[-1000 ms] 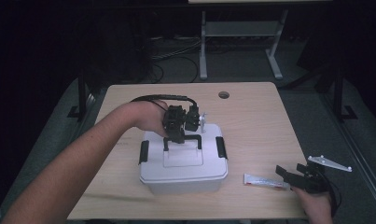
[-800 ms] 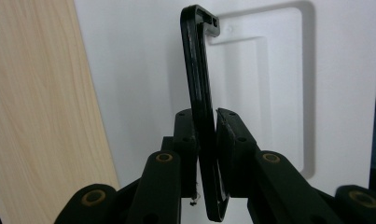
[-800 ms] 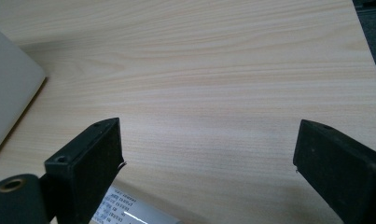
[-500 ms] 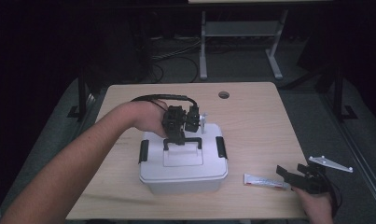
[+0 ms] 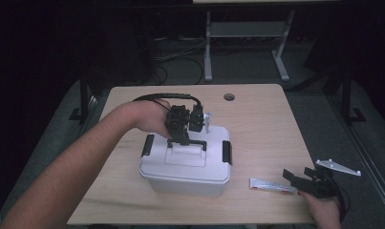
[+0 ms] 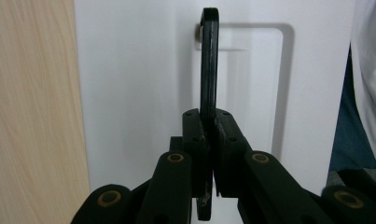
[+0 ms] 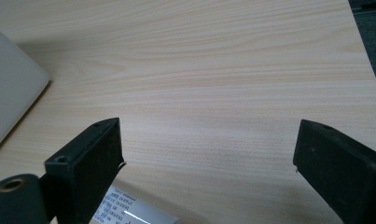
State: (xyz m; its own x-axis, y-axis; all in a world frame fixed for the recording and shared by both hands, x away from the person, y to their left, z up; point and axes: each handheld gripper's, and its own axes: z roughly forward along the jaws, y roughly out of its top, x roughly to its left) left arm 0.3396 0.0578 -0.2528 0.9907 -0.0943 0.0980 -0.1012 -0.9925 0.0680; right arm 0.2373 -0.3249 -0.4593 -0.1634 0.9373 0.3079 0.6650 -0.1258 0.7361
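A white lidded box stands on the wooden table, nearer the front. My left gripper points down over the lid and is shut on the lid's black carry handle. Its jaws have just been closing, with the handle between them. In the left gripper view the pads pinch the upright black handle above the white lid. At the front right my right gripper rests open by a small white tube. Its jaws stand wide apart over bare wood, the tube by the left jaw.
Black latches sit on the box's two short sides. A cable hole lies at the table's back. The box's rounded corner shows left in the right gripper view. Dark floor, cables and a stand's legs lie beyond the table.
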